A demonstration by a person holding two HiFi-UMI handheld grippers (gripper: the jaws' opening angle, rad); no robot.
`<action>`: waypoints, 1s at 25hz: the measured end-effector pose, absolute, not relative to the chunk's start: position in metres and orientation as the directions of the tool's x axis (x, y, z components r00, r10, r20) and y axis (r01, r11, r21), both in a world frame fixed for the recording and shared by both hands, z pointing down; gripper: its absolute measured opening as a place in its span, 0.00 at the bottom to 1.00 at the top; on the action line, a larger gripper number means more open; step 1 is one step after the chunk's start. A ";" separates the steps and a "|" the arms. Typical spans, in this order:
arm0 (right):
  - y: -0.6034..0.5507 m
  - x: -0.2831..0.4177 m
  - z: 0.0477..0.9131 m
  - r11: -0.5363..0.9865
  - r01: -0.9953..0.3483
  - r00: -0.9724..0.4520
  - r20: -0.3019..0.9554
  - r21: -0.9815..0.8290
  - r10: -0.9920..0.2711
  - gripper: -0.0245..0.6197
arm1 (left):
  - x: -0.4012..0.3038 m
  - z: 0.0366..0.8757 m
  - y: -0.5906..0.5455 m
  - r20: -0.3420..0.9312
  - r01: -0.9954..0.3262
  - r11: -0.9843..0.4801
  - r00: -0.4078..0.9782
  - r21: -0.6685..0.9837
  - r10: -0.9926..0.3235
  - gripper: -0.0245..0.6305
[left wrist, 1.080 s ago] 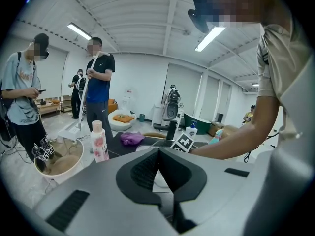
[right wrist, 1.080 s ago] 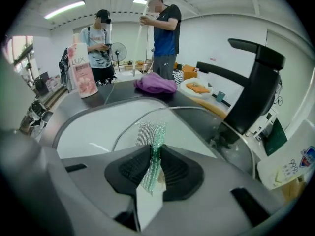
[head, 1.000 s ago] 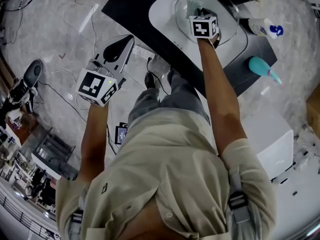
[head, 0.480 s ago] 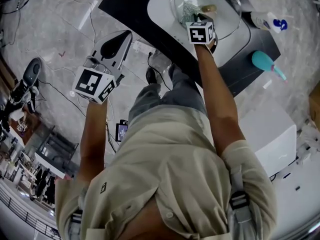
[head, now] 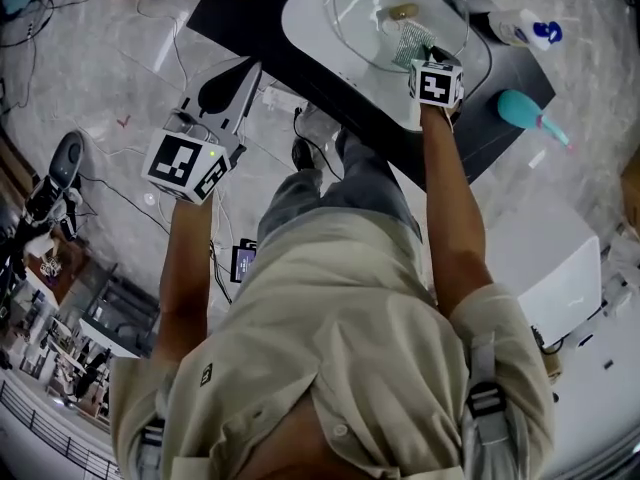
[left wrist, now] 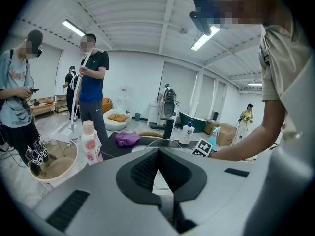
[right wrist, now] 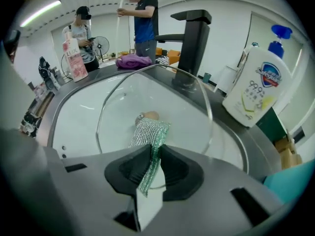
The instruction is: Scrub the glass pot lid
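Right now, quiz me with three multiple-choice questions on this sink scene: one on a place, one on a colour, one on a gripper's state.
1. Where is the glass pot lid?
A) in the white sink basin
B) on the floor
C) on a chair

2. What colour is the soap bottle's pump?
A) red
B) blue
C) yellow

3. What state is the right gripper in?
A) open and empty
B) shut on a spoon
C) shut on the scrub cloth

Answers: 1 A, the lid sits inside the basin; 2 B, the pump head is blue; 3 C, the cloth is pinched between its jaws.
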State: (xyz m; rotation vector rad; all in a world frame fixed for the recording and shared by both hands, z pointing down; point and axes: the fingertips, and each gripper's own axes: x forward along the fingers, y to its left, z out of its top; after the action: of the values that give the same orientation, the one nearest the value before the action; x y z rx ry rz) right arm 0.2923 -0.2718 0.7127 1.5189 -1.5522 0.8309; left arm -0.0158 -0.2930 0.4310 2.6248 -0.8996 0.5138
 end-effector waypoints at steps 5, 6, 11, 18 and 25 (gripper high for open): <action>-0.276 0.326 0.698 -0.007 -0.996 0.083 0.863 0.092 -0.499 0.15 | -0.007 0.431 -0.293 0.433 -0.623 -0.762 0.745 0.176 -0.508 0.06; -0.277 0.332 0.696 -0.021 -0.995 0.093 0.862 0.095 -0.498 0.15 | -0.005 0.430 -0.293 0.433 -0.621 -0.764 0.745 0.175 -0.507 0.06; -0.295 0.353 0.678 -0.066 -0.992 0.122 0.833 0.103 -0.539 0.15 | -0.001 0.429 -0.293 0.432 -0.622 -0.765 0.744 0.169 -0.510 0.06; -0.329 0.370 0.653 -0.088 -0.990 0.138 0.799 0.106 -0.586 0.15 | -0.004 0.427 -0.290 0.430 -0.633 -0.756 0.737 0.167 -0.522 0.06; -0.373 0.352 0.645 -0.035 -0.994 0.105 0.780 0.106 -0.616 0.15 | -0.014 0.428 -0.290 0.429 -0.663 -0.729 0.716 0.169 -0.552 0.06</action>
State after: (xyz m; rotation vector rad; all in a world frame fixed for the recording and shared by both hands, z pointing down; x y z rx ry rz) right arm 0.3518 -0.3732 0.6451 1.7274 -1.5832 0.7300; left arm -0.0140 -0.2895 0.4277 2.6119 -0.9523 0.5079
